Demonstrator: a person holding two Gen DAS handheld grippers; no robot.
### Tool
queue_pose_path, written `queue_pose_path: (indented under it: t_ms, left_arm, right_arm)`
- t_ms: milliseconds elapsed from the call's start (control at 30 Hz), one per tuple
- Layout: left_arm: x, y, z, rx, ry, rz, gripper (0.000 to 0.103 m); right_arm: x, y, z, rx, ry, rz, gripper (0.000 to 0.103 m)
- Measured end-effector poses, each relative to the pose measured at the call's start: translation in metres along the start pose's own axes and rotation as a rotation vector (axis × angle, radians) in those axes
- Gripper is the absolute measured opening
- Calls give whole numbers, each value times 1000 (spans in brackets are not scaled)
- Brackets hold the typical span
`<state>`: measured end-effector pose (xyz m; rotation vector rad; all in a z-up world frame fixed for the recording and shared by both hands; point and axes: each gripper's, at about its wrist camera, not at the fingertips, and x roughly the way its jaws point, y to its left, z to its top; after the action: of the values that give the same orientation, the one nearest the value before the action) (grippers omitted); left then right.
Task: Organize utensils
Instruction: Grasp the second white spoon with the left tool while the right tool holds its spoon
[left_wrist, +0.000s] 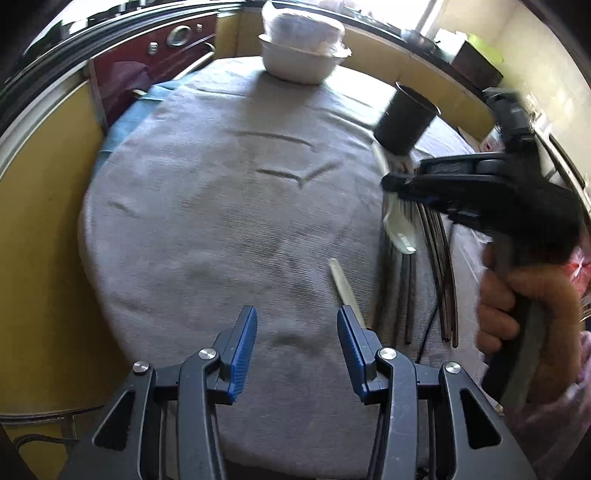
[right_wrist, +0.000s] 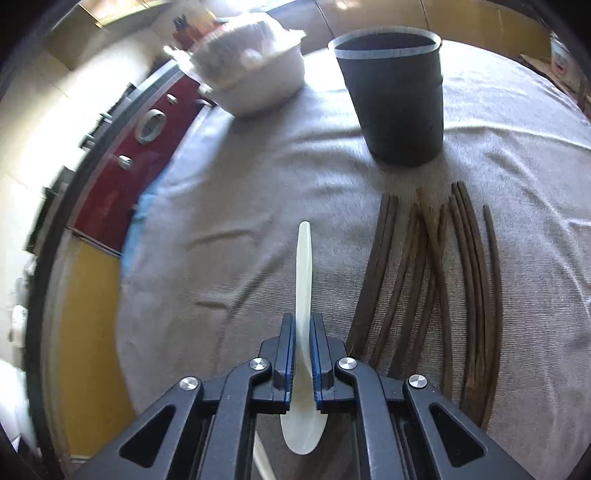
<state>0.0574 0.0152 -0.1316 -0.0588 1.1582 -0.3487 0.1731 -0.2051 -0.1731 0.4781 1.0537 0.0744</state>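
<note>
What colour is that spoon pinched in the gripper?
The spoon is pale cream-white, seen best from the right wrist view.

The table (right_wrist: 258, 206) is covered by a grey cloth (left_wrist: 221, 206), wrinkled near the centre. On the cloth are seen a dark cup (right_wrist: 395, 99) at upper right, a white lidded dish (right_wrist: 255, 74) at upper left, and dark chopsticks (right_wrist: 436, 280) fanned out at right.
</note>
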Motion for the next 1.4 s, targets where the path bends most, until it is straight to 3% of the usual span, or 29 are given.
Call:
queue_pose_path:
  t_ms: [200,400,467,533,600,1100,1400]
  left_arm:
    - [47,-21,7,-7,124,-27,46]
    - [61,-41,19,24,105,31,46]
    - [65,-49,22,67,91,54,41]
    - [68,-58,22,129,64,114,20]
    - [72,-59,28,161,50,120,9]
    - [59,-47,64,166,-36,-2,9]
    - [70,-43,83,167,4,-31,9]
  right_arm:
    - [-40,-27,-13,7,-80,11,8]
    - [-70,-75,-32,30,-114,-39,8]
    - [-75,-93,-37,56,-116,-43,8]
    - [-79,-110,-41,86,-114,-47,8]
    - [-80,-122,-46,109,-110,-48,8]
    - [-77,-170,-55,177,-57,-144,8]
    - [-69,-166,-38,155,21,-199,11]
